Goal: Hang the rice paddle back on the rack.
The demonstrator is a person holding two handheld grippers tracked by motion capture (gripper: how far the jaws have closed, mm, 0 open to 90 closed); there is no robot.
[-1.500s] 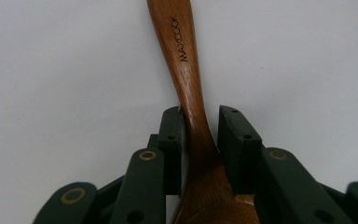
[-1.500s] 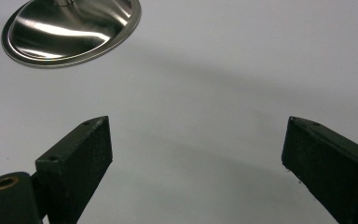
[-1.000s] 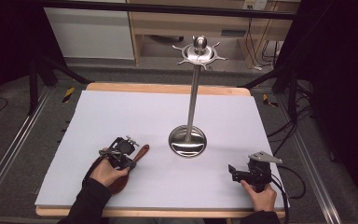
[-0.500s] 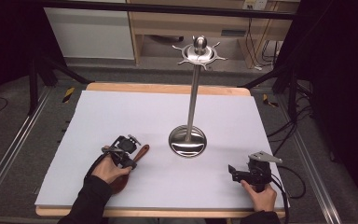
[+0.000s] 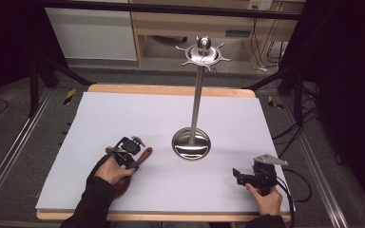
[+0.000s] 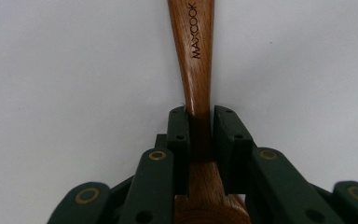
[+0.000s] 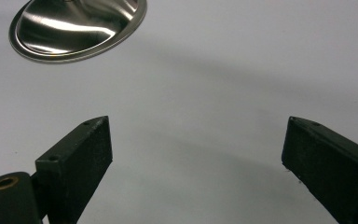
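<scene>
A brown wooden spoon (image 5: 144, 154) lies on the white table (image 5: 123, 114) at the front left, and its handle (image 6: 196, 56) is marked MAXCOOK. My left gripper (image 5: 133, 160) points along that handle. Its jaws have just been closing, and its pads (image 6: 179, 135) now press on the handle from both sides, so my left gripper (image 6: 200, 122) is shut on the spoon. My right gripper (image 5: 238, 176) rests low at the front right, open, with bare table between the jaws (image 7: 196, 144).
A tall steel stand rises from a round base (image 5: 191, 144) in the middle of the table, with a ring of hooks (image 5: 203, 53) at its top. The base (image 7: 74, 28) lies ahead and to the left of my right gripper. Cables trail off the table's right side.
</scene>
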